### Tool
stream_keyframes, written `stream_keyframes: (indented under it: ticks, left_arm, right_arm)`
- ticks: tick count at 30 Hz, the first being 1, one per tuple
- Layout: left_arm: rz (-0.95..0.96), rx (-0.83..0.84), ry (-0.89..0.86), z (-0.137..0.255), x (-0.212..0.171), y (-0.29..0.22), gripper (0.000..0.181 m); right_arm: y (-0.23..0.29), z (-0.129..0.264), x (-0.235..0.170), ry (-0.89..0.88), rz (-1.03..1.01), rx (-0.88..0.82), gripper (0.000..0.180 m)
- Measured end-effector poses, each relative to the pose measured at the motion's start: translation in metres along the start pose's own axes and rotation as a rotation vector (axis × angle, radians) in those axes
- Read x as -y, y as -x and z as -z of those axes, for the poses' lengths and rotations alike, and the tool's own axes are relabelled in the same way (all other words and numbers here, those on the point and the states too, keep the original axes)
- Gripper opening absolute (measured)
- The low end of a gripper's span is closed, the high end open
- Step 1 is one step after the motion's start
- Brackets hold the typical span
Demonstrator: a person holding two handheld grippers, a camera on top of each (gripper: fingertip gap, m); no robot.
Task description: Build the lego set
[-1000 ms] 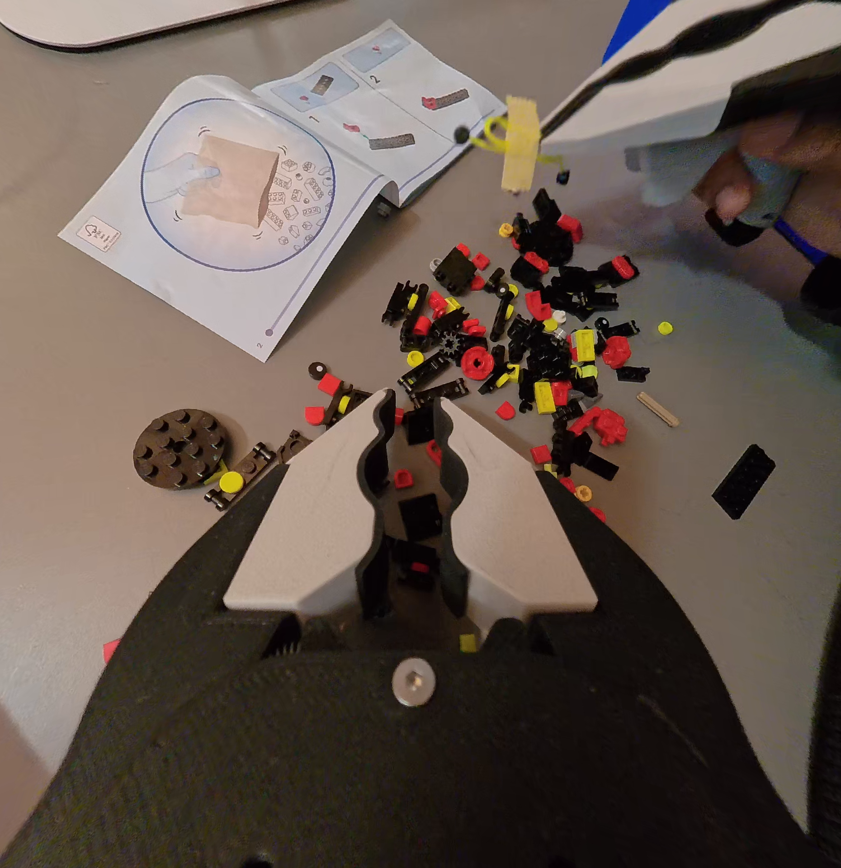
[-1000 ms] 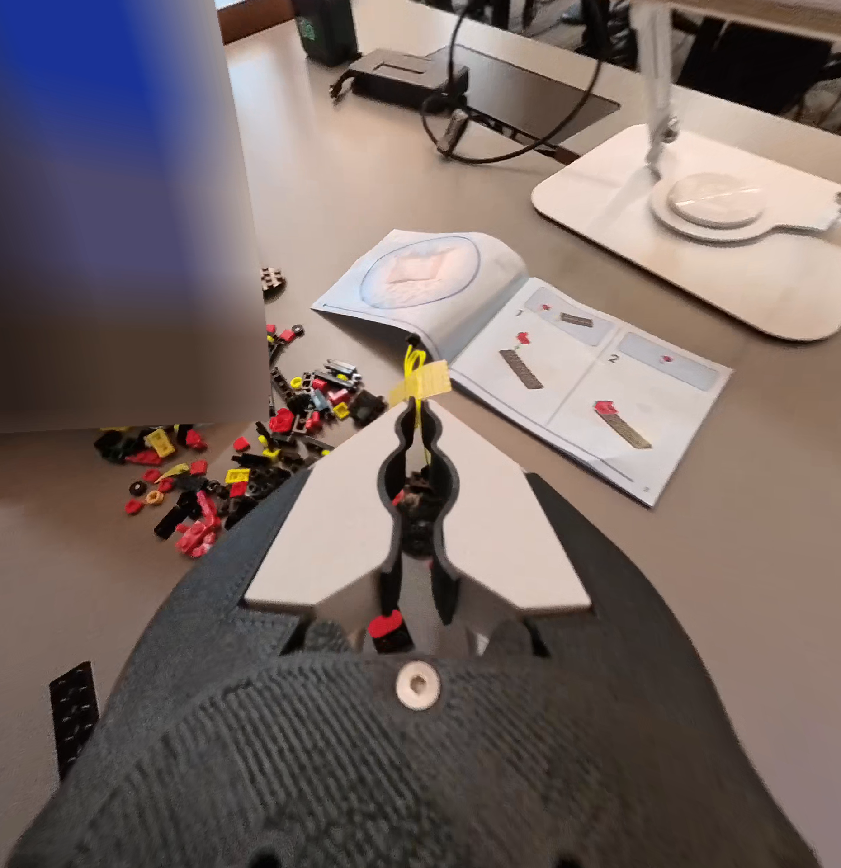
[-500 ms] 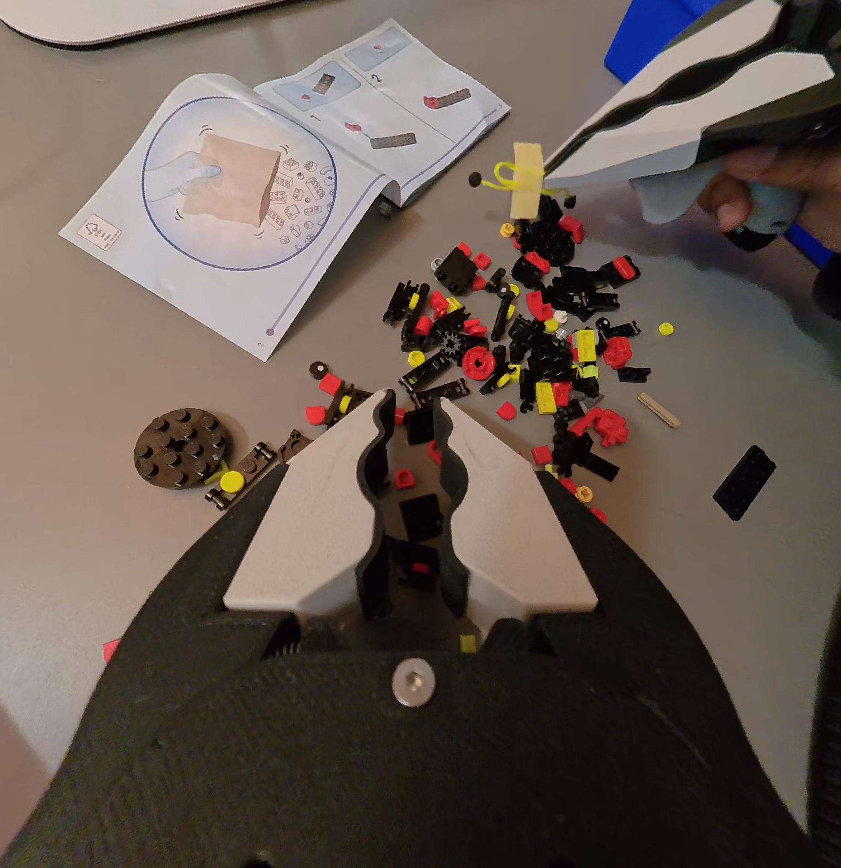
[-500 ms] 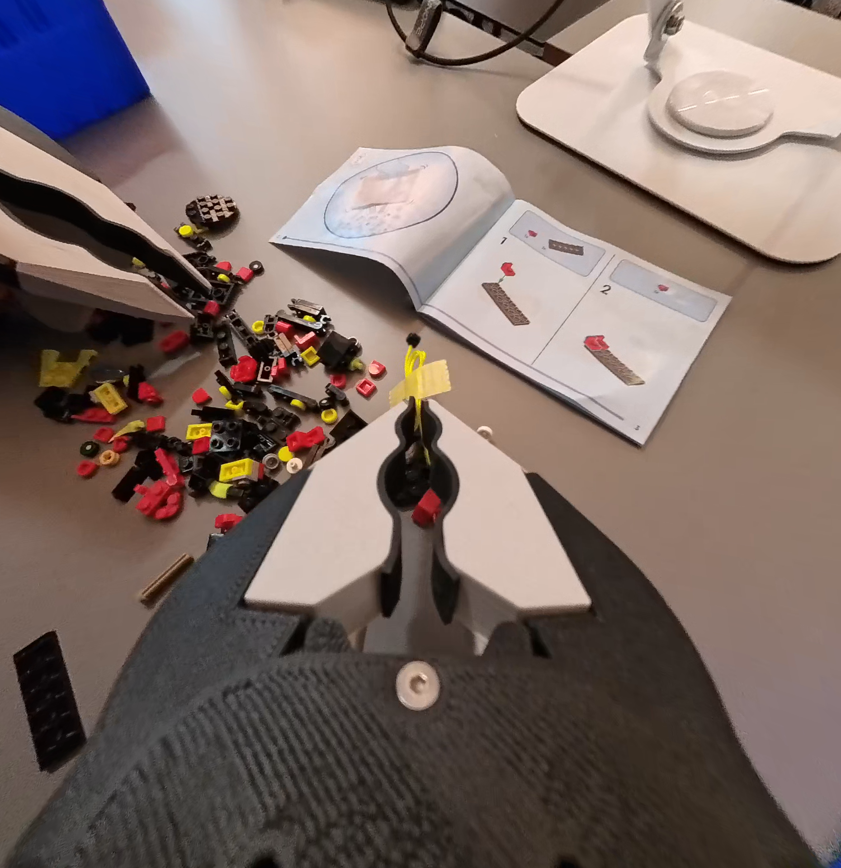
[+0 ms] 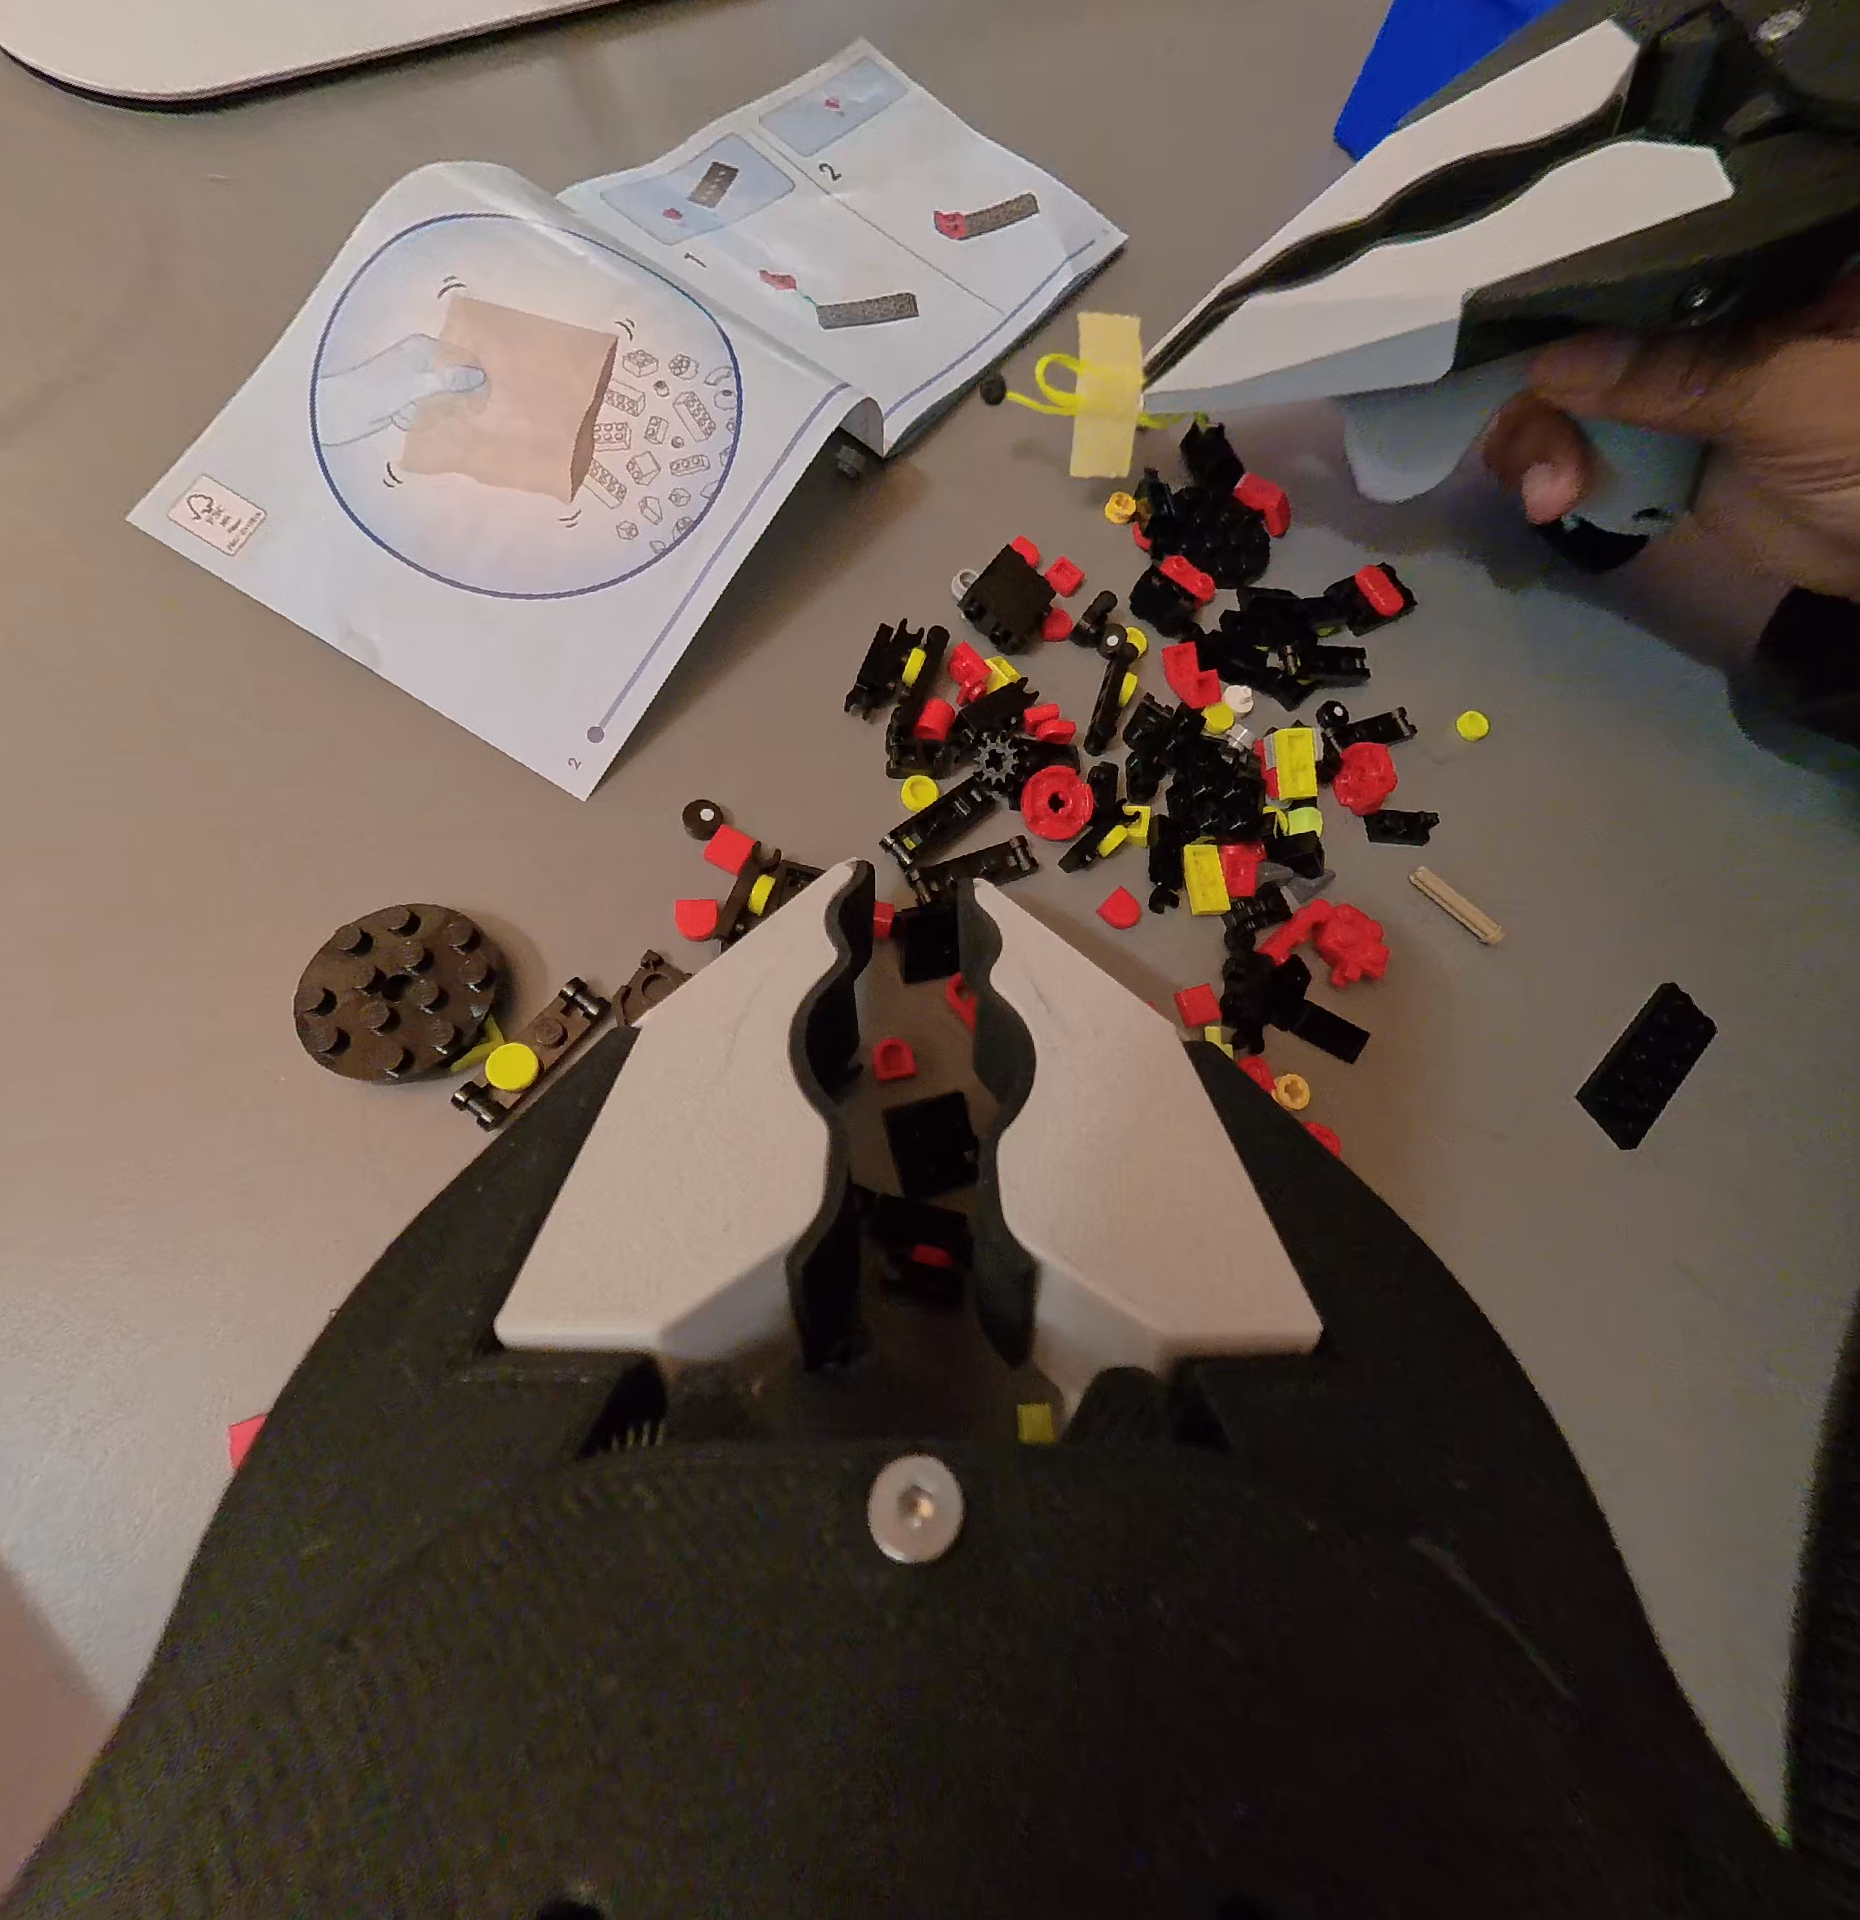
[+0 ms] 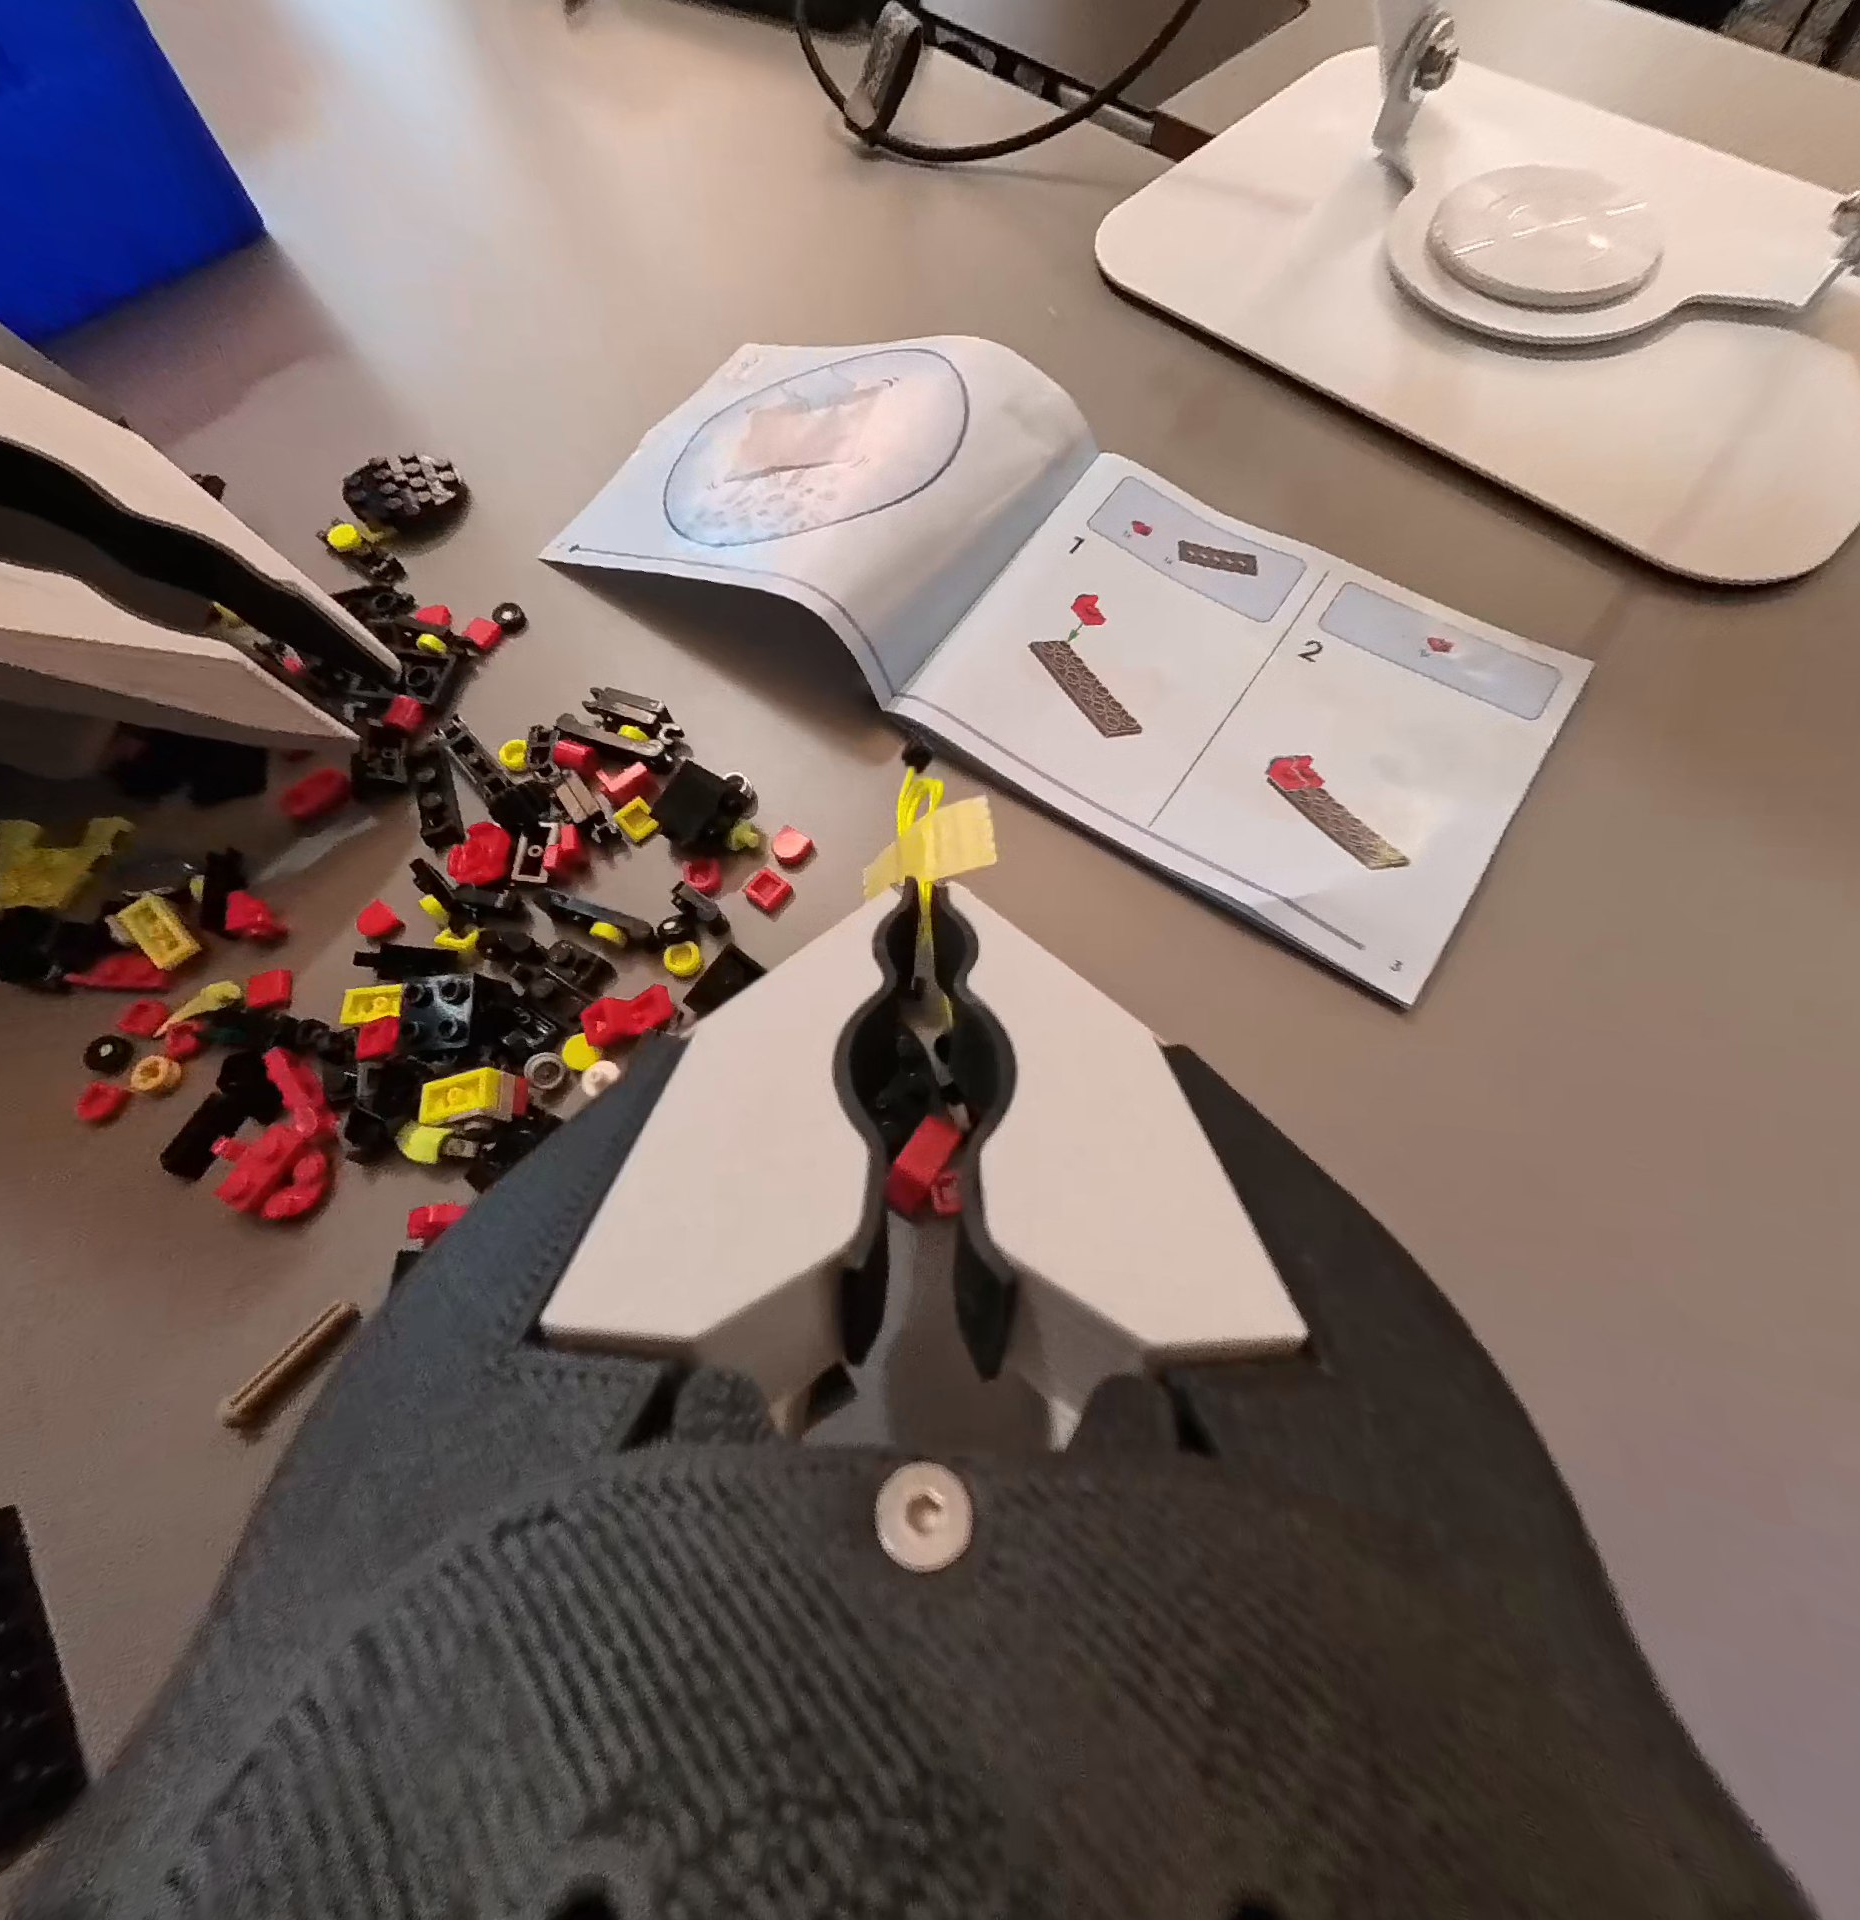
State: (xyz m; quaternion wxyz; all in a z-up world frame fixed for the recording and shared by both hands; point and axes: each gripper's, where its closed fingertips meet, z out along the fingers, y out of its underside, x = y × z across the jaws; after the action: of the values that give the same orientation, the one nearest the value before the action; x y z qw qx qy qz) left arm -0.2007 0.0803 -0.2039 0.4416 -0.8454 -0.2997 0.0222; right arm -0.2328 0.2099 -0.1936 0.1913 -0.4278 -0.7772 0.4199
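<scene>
A pile of small black, red and yellow lego pieces (image 5: 1165,748) lies on the grey table; it also shows in the right wrist view (image 6: 469,935). My left gripper (image 5: 915,883) is open and empty, low over the near edge of the pile. My right gripper (image 6: 921,899) is shut on a thin yellow string with a yellow tape tag (image 6: 931,847), held above the table between the pile and the open instruction booklet (image 6: 1009,582). In the left wrist view the right gripper (image 5: 1149,390) comes in from the upper right, with the tag (image 5: 1105,400) at its tip.
A black round plate (image 5: 401,992) lies left of the pile. A black flat plate (image 5: 1645,1062) and a tan axle (image 5: 1456,906) lie to its right. A white stand base (image 6: 1528,343), a cable (image 6: 957,104) and a blue box (image 6: 84,177) are farther back. A person's hand (image 5: 1684,468) holds the right gripper. Between my left fingertips and the black round plate (image 5: 401,992) there is roughly 8 centimeters.
My right gripper has come down and a little left with the yellow string, closer to the far edge of the pile. The left gripper has not moved.
</scene>
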Motion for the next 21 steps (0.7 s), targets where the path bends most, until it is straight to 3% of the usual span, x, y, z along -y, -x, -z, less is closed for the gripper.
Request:
stream_keyframes:
  ticks: [5,15,21]
  left_arm:
    - [0.000,0.000,-0.002,0.000,0.000,0.000,0.013]
    - [0.012,-0.001,-0.001,0.000,0.000,0.001,0.013]
    - [0.008,0.001,0.002,0.000,0.000,0.001,0.013]
  right_arm:
    - [-0.013,0.005,-0.004,0.020,0.020,-0.083,0.000]
    - [-0.036,0.049,-0.003,-0.053,-0.147,-0.236,0.000]
    - [-0.046,0.054,-0.026,0.032,-0.136,-0.315,0.000]
